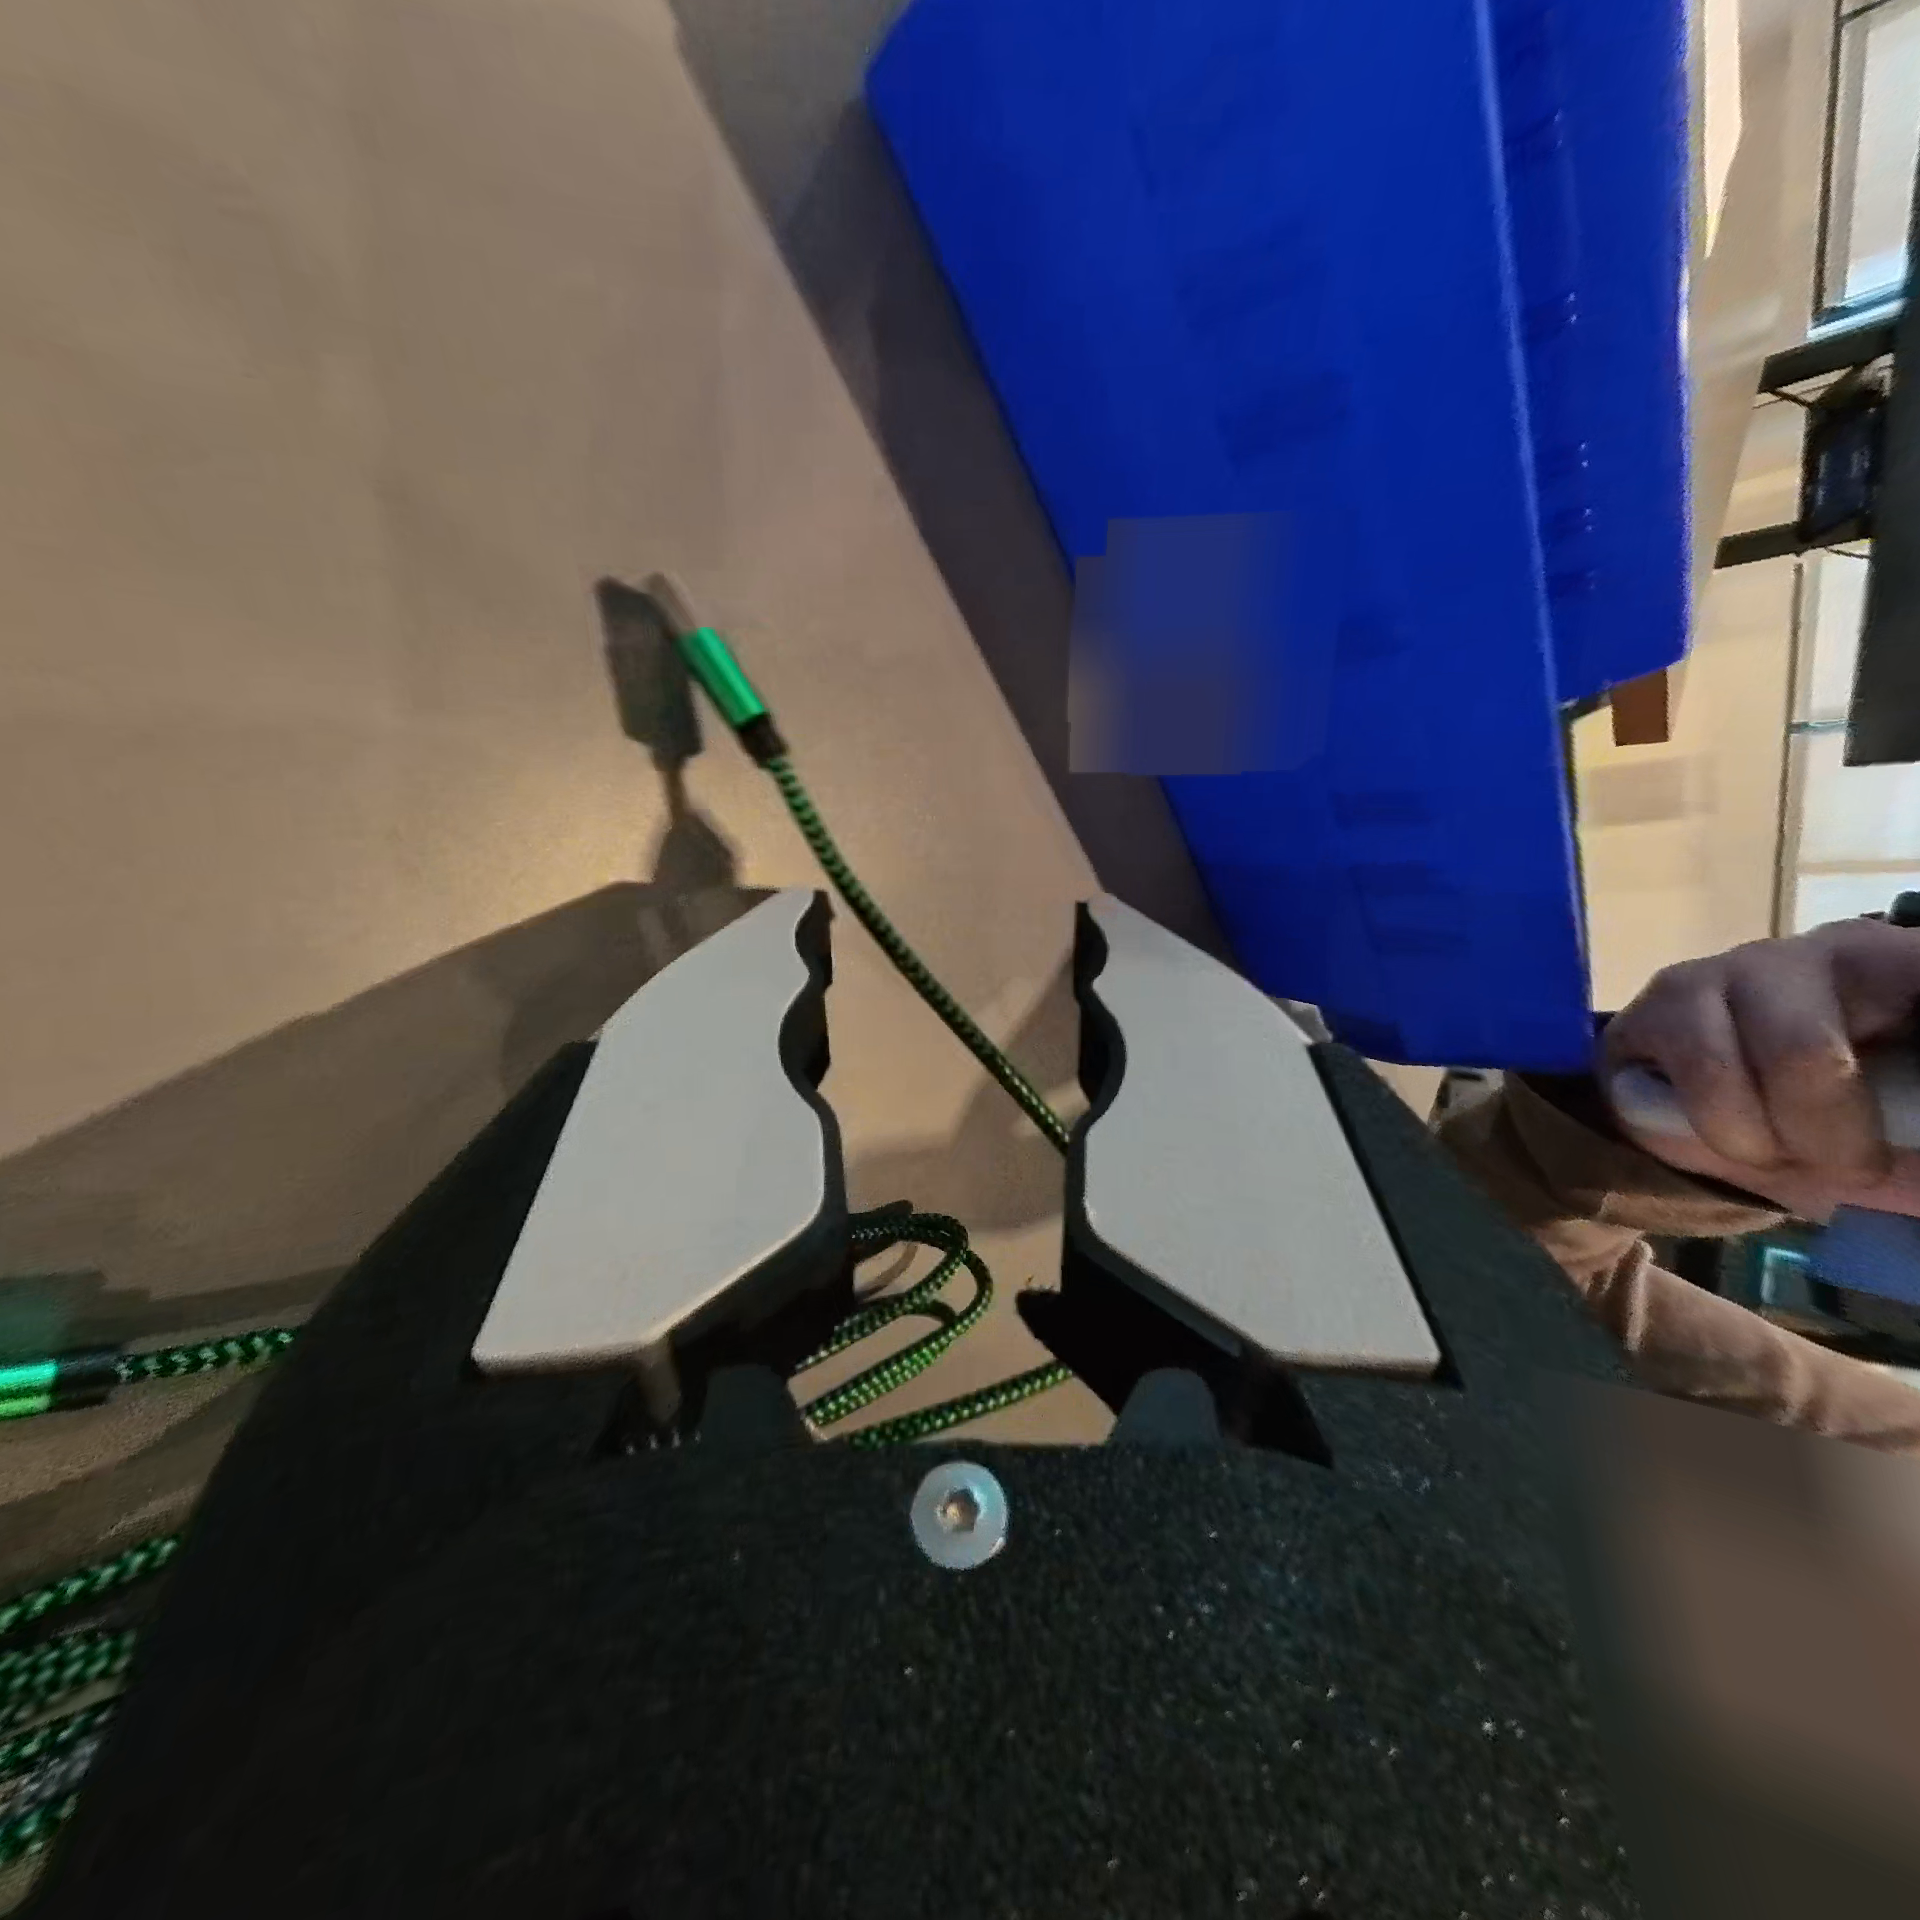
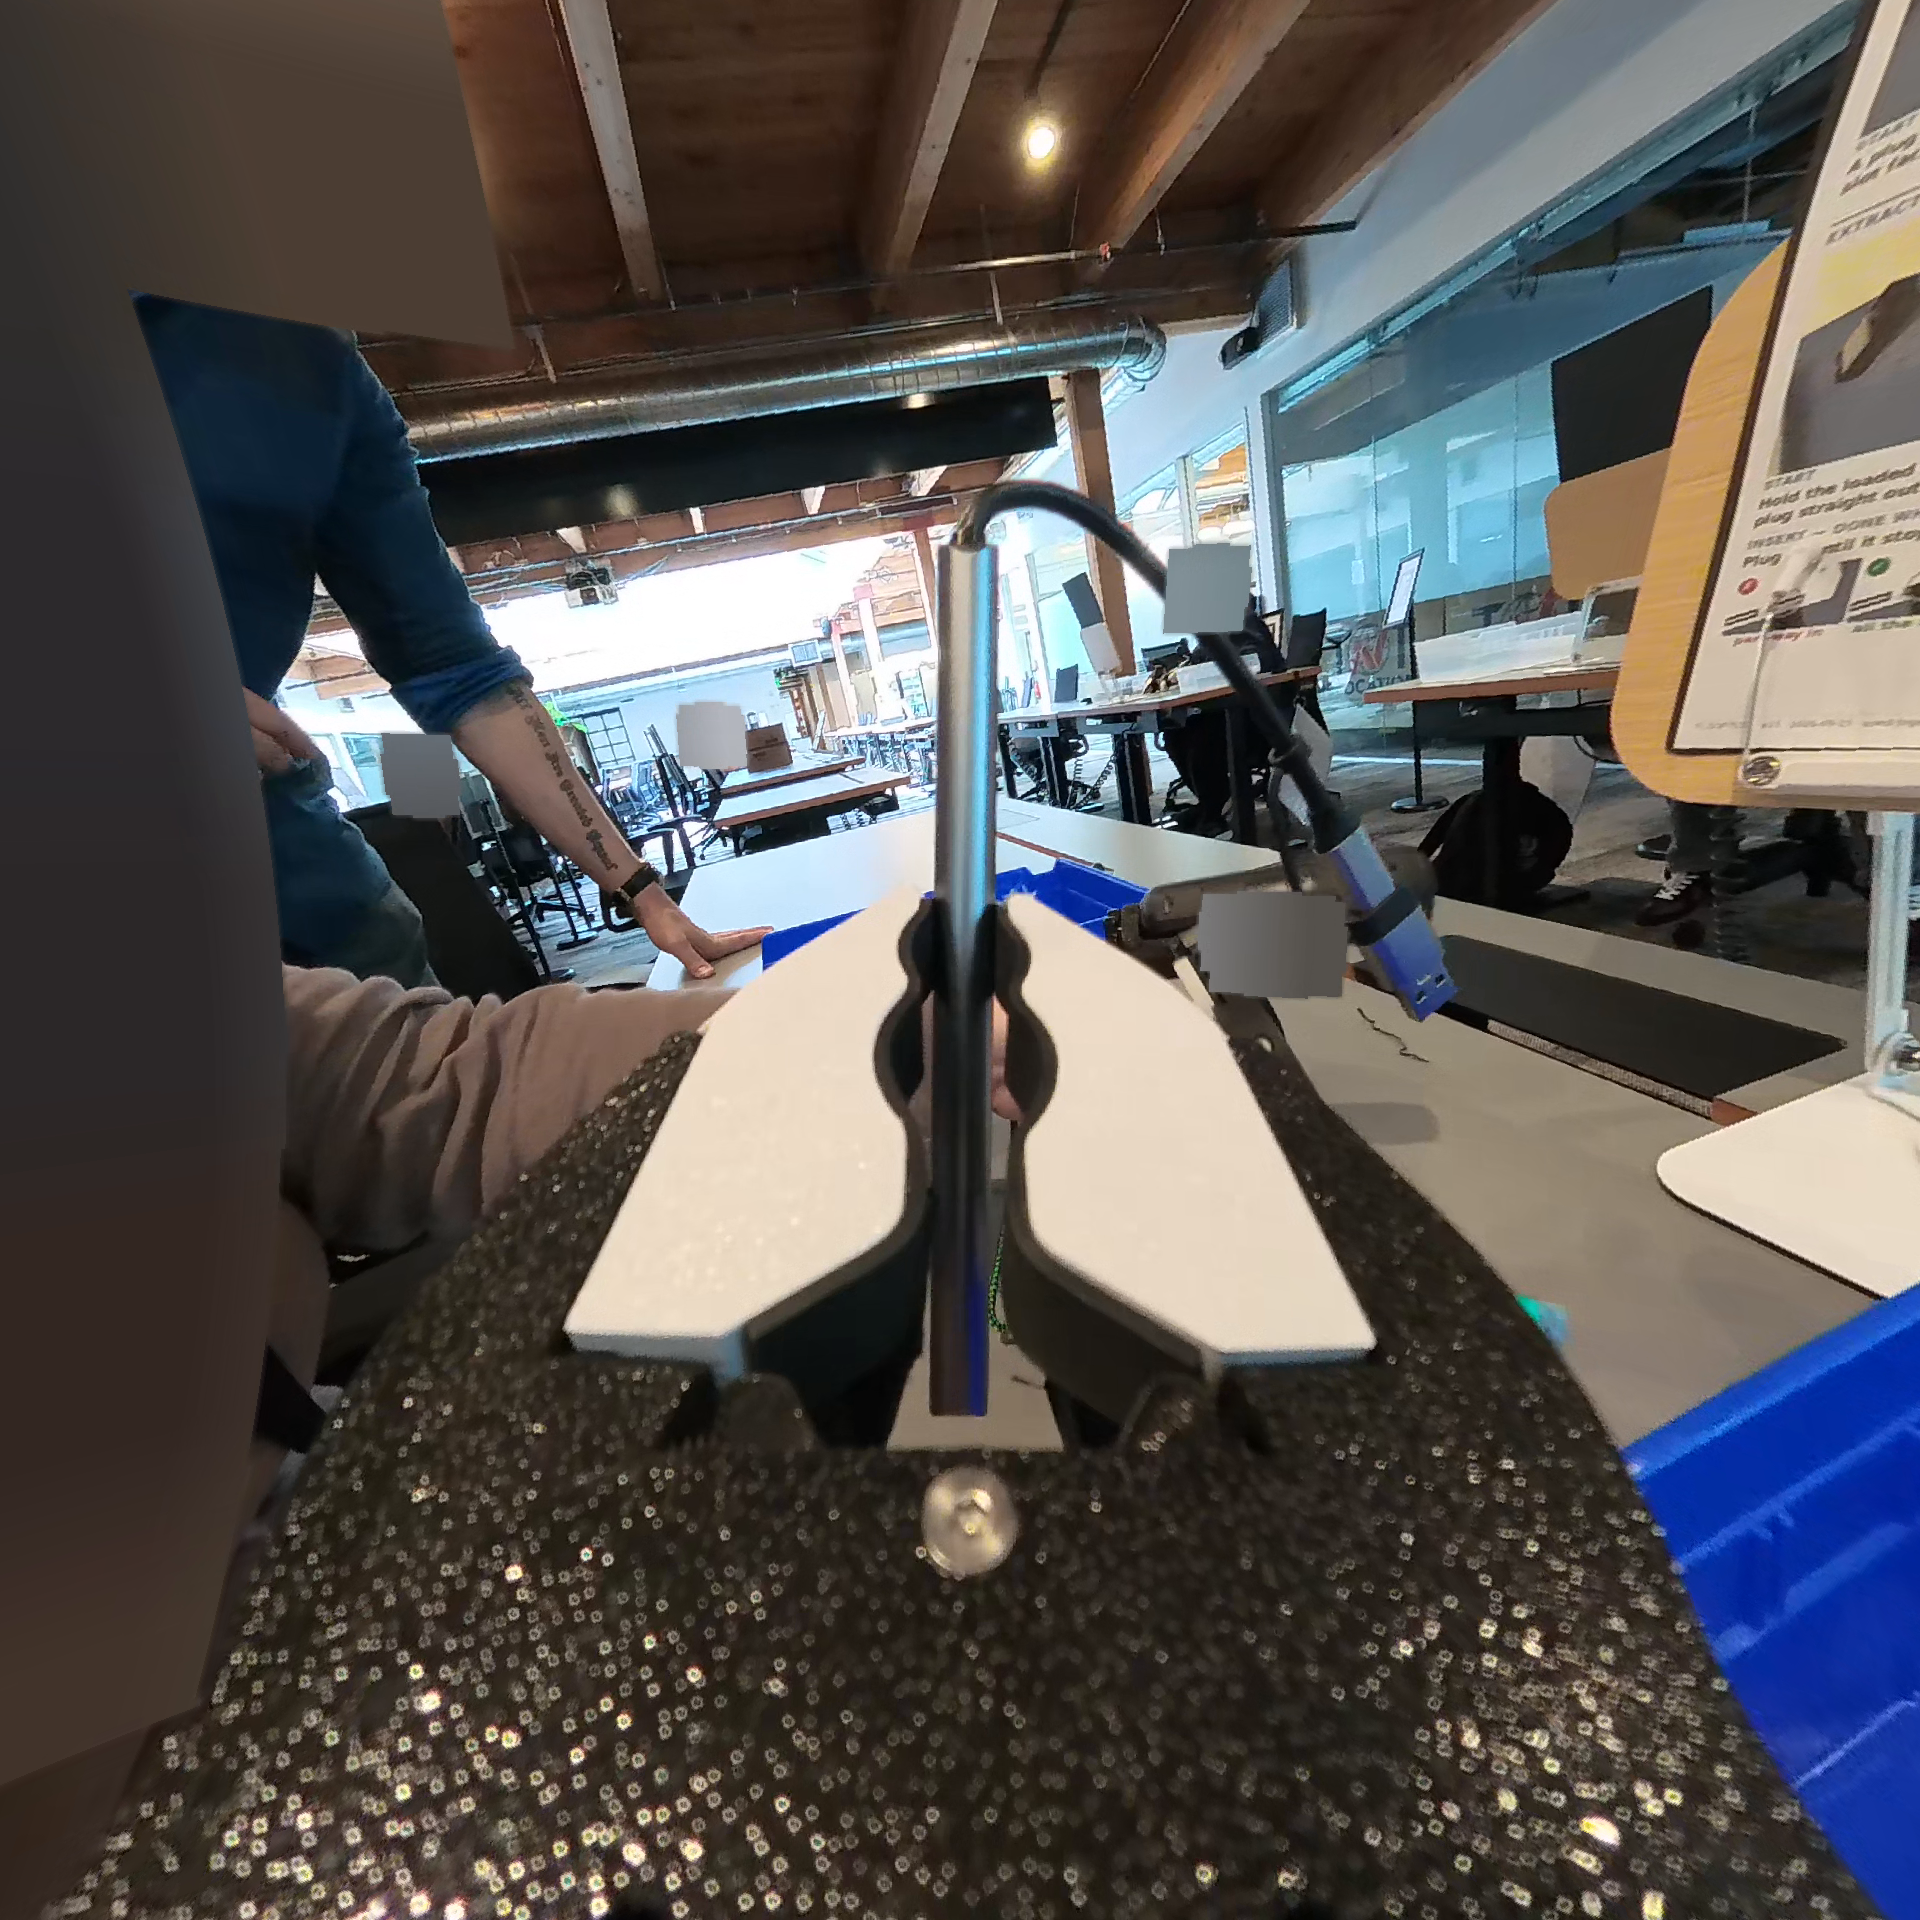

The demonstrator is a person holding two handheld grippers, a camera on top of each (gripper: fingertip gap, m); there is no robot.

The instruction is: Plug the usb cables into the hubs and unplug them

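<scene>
Left gripper (image 1: 951, 997): jaws spread wide, nothing between them. Just beyond, a green braided cable (image 1: 914, 977) trailing across the tabletop (image 1: 312, 416), its green plug (image 1: 724, 691) lying loose with no hub near it; more loops of the same cable under the fingers. To the right, a blue bin (image 1: 1299, 468) and a hand (image 1: 1766, 1049).

Right gripper (image 2: 964, 935): jaws clamped on a slim grey hub (image 2: 964, 831), held on edge, its own black lead (image 2: 1174, 582) arching away to a blue plug (image 2: 1403, 940) dangling free.

Judged early: hub in hand, green plug not yet grasped, no insertion visible, unplugging also ahead.

Only in the left view: green cable and plug. Only in the right view: the hub, an instruction sheet (image 2: 1808, 395) on a stand, a bystander's arm (image 2: 582, 790) resting on a farther table.
</scene>
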